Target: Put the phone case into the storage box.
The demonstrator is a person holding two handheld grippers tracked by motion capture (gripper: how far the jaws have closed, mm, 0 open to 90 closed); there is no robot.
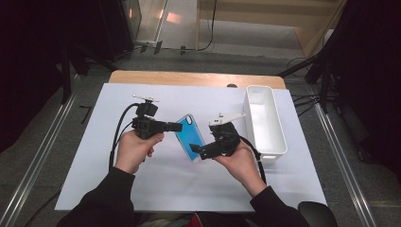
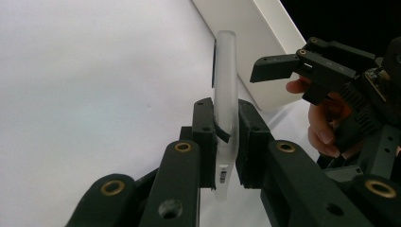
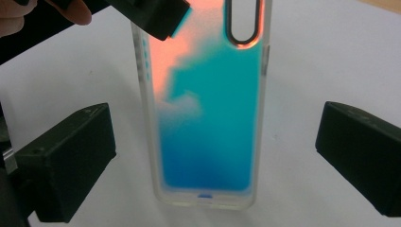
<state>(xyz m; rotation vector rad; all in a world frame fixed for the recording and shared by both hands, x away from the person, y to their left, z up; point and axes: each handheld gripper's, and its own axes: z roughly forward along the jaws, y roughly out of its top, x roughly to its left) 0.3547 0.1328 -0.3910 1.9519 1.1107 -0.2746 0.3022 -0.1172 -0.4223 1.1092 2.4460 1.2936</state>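
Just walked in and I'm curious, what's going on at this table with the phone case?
A person at a table holds a tool in each hand. The left tool is shut on the edge of a clear phone case with a blue and orange back, holding it up off the white sheet. The right tool faces the case with its jaws wide open on either side of the lower end, not touching it. A white bin stands beside them on the person's right, with nothing visible in it.
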